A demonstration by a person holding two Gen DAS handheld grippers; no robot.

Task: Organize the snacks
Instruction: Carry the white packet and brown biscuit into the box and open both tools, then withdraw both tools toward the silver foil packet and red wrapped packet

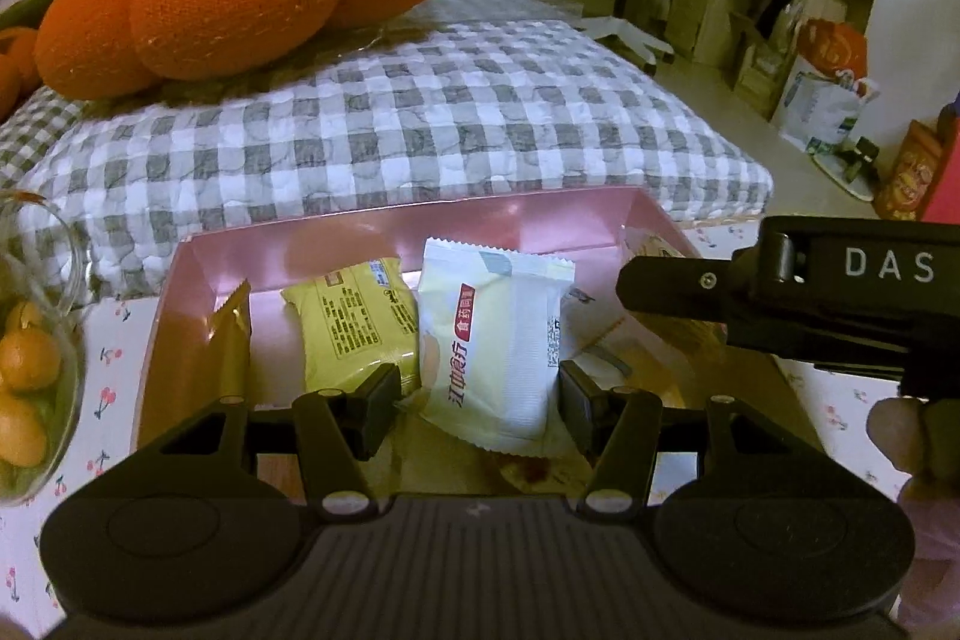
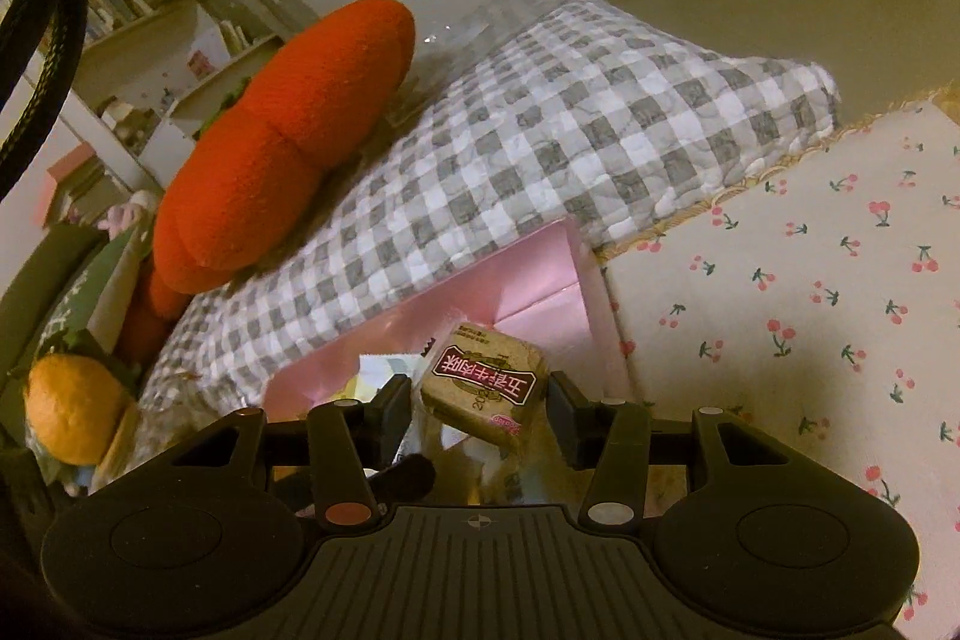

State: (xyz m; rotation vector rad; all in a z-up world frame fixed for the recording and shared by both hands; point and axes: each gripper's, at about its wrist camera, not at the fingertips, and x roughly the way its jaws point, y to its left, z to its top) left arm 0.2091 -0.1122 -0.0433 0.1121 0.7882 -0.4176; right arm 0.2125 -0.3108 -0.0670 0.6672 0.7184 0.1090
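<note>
Left wrist view: my left gripper [image 1: 478, 403] is clamped on a white packet [image 1: 495, 349] with red Chinese lettering, held over the pink box [image 1: 198, 274]. A yellow packet [image 1: 354, 319] and a gold wrapper [image 1: 231, 334] already lie inside the box, toward its left side. "DAS" reads on my right gripper [image 1: 780, 298] at the box's right edge. Its jaws, partly open, hold a brown snack pack [image 2: 483, 379] with a maroon Chinese label above the box's right corner. Judgement: partly filled; both held packs remain to be placed.
</note>
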